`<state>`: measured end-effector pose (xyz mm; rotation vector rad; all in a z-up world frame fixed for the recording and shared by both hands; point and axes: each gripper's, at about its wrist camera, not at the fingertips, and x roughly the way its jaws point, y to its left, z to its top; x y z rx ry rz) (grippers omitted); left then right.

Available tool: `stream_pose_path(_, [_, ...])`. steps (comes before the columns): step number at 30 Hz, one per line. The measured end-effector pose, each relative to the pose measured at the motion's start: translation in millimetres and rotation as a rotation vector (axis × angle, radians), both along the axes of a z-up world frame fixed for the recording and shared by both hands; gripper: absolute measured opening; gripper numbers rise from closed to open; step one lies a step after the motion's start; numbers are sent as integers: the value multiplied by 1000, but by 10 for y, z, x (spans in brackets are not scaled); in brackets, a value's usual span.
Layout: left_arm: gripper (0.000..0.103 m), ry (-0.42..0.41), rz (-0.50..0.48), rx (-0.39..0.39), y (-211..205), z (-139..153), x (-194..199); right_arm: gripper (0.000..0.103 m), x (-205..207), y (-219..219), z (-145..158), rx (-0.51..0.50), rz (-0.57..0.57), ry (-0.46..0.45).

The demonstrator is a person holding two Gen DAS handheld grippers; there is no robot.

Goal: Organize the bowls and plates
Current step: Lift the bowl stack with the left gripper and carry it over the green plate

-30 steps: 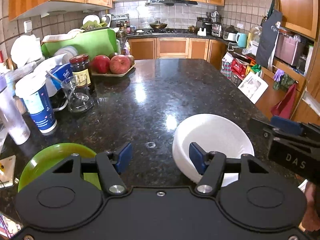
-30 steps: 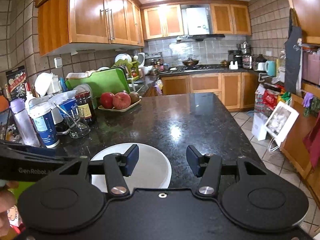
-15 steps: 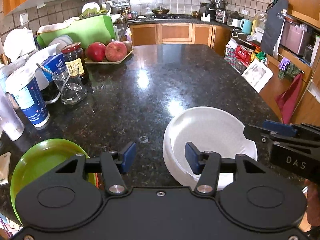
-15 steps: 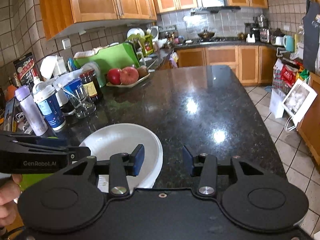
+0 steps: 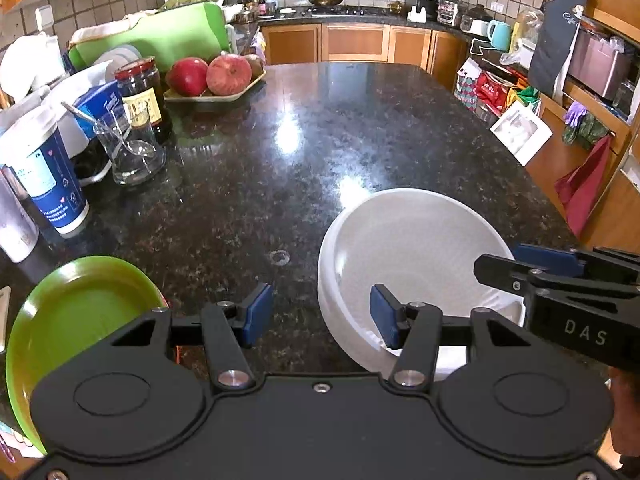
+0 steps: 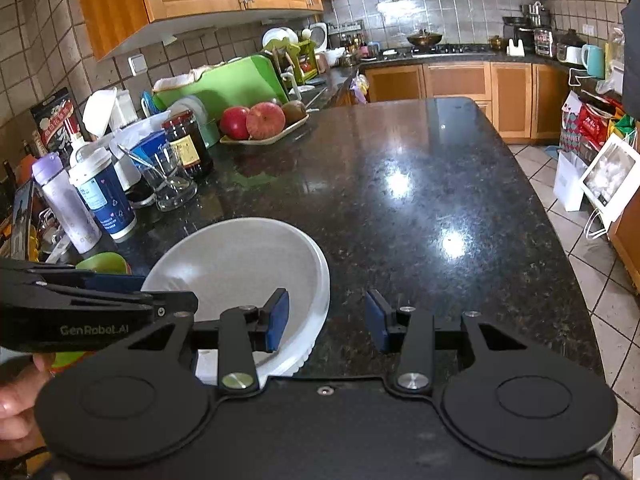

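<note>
Far left on the tabletop [image 5: 360, 128]: paper cup [image 5: 44, 172], glass [image 5: 132, 148] with a spoon in it, dark jar [image 5: 142, 92], then a tray of apples [image 5: 208, 76] farther back. Near left edge: green plate [image 5: 76, 320], lying flat, partly hidden under the left tool body. Left tongs [image 5: 316, 314] held wide apart, gripping nothing; left pad over bare granite, right pad over the near rim of the white bowl [image 5: 416, 248]. Bowl sits right of the green plate, apart from it, near the front edge of the tabletop; a second white rim shows under it, so it looks stacked. Right tongs [image 6: 326, 318] also spread and empty: left pad over the bowl's right rim, right pad over bare stone. Contact between pads and rim can't be judged
</note>
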<state>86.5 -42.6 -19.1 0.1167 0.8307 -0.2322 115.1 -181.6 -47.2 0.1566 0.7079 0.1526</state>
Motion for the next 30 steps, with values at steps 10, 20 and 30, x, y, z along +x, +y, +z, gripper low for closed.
stream_pose_path(10, [59, 18, 7, -9, -15, -28, 36, 42, 76, -1, -49, 15, 16, 28])
stream_pose_path(20, [53, 44, 17, -14, -25, -83, 80, 38, 147, -2, -85, 28, 22, 54])
stream_pose_path(30, [45, 68, 14, -34, -29, -125, 113, 25, 192, -1, -110, 63, 40, 72])
